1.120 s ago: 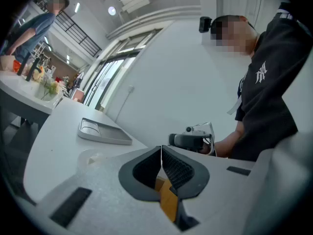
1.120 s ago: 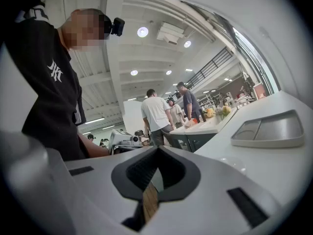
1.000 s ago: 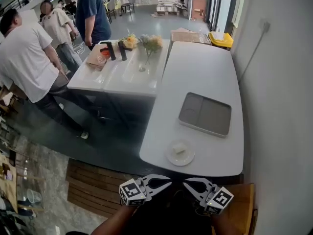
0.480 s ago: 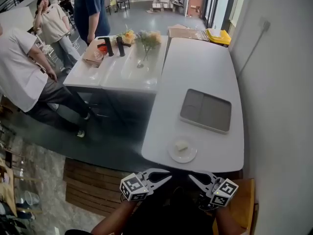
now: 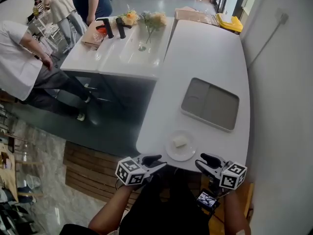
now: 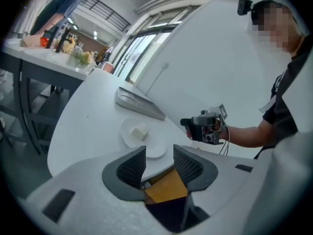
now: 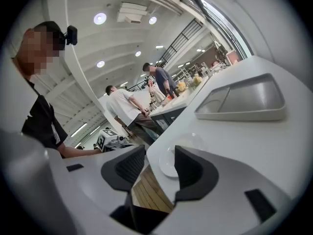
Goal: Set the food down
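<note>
A pale cube of food (image 5: 179, 141) lies on a small white plate (image 5: 182, 153) near the front edge of the white table (image 5: 205, 58). Behind it sits a grey two-part tray (image 5: 210, 104). My left gripper (image 5: 152, 160) hovers just off the table edge, left of the plate; its jaws are opening with nothing between them. My right gripper (image 5: 205, 160) is at the plate's right, jaws also opening and empty. The left gripper view shows the left gripper (image 6: 160, 160), the plate (image 6: 128, 135), the food (image 6: 141, 131) and the right gripper (image 6: 187, 122). The right gripper (image 7: 160, 166) frames the plate (image 7: 166, 163) rim; the food is hidden there.
A second white table (image 5: 117, 58) at the back left carries a flower vase (image 5: 149, 26) and dark bottles (image 5: 114, 27). People (image 5: 22, 67) stand to its left. A wall (image 5: 283, 106) runs along the right. Wooden boards (image 5: 88, 177) lie on the floor below.
Both grippers have moved forward to the table's front edge, one on each side of the plate. The head view has shifted closer to the table. The people at the left have moved on.
</note>
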`<action>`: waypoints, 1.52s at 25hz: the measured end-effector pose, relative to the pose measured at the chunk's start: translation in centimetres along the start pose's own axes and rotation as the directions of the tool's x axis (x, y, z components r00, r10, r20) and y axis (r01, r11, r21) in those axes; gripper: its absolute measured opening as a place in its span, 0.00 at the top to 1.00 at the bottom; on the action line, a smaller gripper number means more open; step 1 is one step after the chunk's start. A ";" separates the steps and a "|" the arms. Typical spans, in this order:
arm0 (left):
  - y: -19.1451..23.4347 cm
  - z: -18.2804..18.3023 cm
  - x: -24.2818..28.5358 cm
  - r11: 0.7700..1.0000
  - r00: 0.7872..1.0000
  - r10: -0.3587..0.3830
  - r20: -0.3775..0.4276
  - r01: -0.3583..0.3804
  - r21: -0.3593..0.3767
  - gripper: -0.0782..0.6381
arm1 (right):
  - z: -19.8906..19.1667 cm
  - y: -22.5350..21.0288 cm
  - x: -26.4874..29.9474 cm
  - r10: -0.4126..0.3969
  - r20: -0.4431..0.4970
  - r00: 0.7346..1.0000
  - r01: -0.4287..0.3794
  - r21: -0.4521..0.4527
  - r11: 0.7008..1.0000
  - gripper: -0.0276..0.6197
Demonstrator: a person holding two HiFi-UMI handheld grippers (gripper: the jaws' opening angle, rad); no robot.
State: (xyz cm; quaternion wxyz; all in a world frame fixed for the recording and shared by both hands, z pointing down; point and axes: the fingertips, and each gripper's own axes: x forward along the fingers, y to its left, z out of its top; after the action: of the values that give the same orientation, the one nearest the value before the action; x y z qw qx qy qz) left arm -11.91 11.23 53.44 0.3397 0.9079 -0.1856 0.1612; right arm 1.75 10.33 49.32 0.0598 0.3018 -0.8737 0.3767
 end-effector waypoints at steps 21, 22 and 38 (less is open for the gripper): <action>8.1 -0.6 4.7 0.911 0.953 0.202 -0.223 -0.267 -0.315 0.64 | -1.9 -12.0 6.4 0.079 -0.416 0.906 0.033 0.255 0.966 0.71; 8.1 -0.6 4.8 0.908 0.952 0.200 -0.231 -0.268 -0.321 0.64 | -2.1 -12.2 6.4 0.077 -0.432 0.898 0.042 0.259 0.965 0.72; 8.2 -0.6 6.3 0.902 0.941 0.157 -0.300 -0.260 -0.344 0.73 | -2.7 -12.2 7.7 0.113 -0.489 0.865 0.080 0.357 0.931 0.87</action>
State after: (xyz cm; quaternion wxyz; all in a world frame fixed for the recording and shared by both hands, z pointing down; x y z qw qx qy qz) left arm -10.13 4.50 61.05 0.5106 0.7699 -0.2631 0.2780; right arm 2.18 1.96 61.41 0.2241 0.1919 -0.7449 0.5983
